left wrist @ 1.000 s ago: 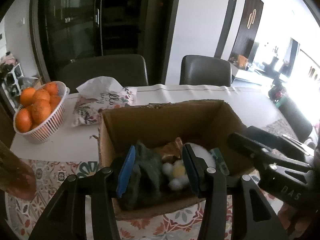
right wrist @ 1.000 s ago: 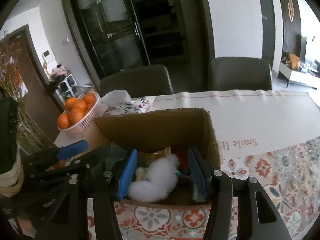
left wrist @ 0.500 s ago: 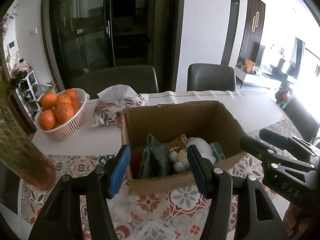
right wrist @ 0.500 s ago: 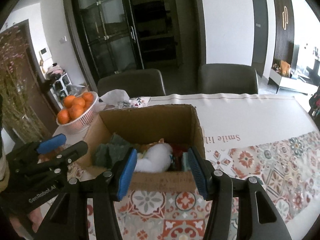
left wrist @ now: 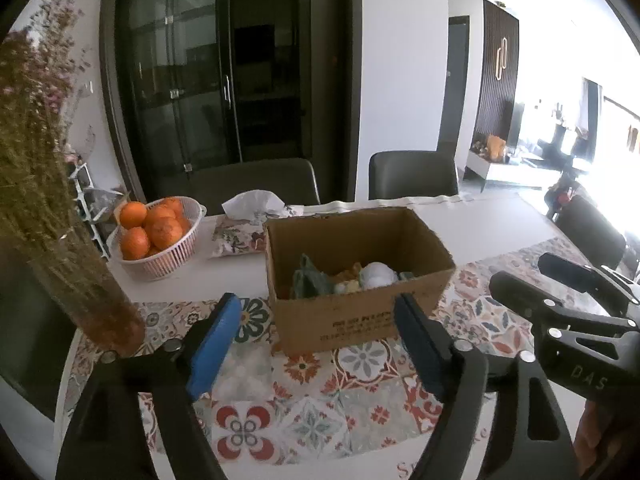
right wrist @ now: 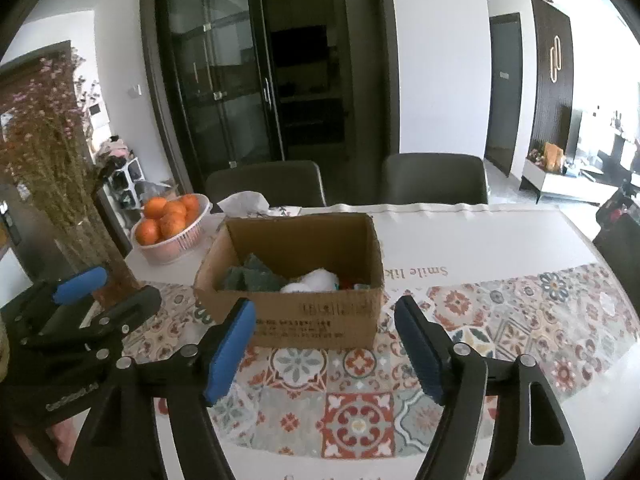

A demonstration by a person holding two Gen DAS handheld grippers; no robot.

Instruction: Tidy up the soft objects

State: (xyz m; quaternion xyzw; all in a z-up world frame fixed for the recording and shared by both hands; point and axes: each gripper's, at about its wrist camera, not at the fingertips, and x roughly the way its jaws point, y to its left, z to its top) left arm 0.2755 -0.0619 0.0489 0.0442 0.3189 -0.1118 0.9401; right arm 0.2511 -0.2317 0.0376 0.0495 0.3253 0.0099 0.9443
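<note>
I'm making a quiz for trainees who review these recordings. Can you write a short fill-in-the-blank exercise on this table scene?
1. The soft toys lie inside the open cardboard ____.
2. The white basket left of the cardboard box holds ____.
3. Both the left gripper and the right gripper are ____, holding nothing.
4. The white plush lies to the ____ of the dark green cloth in the right wrist view.

Missing words: box; oranges; open; right

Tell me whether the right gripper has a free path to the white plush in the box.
Probably yes. The right gripper is open and empty, the cardboard box has no lid, and the white plush lies uncovered on top; only the box's near wall needs clearing from above.
</note>
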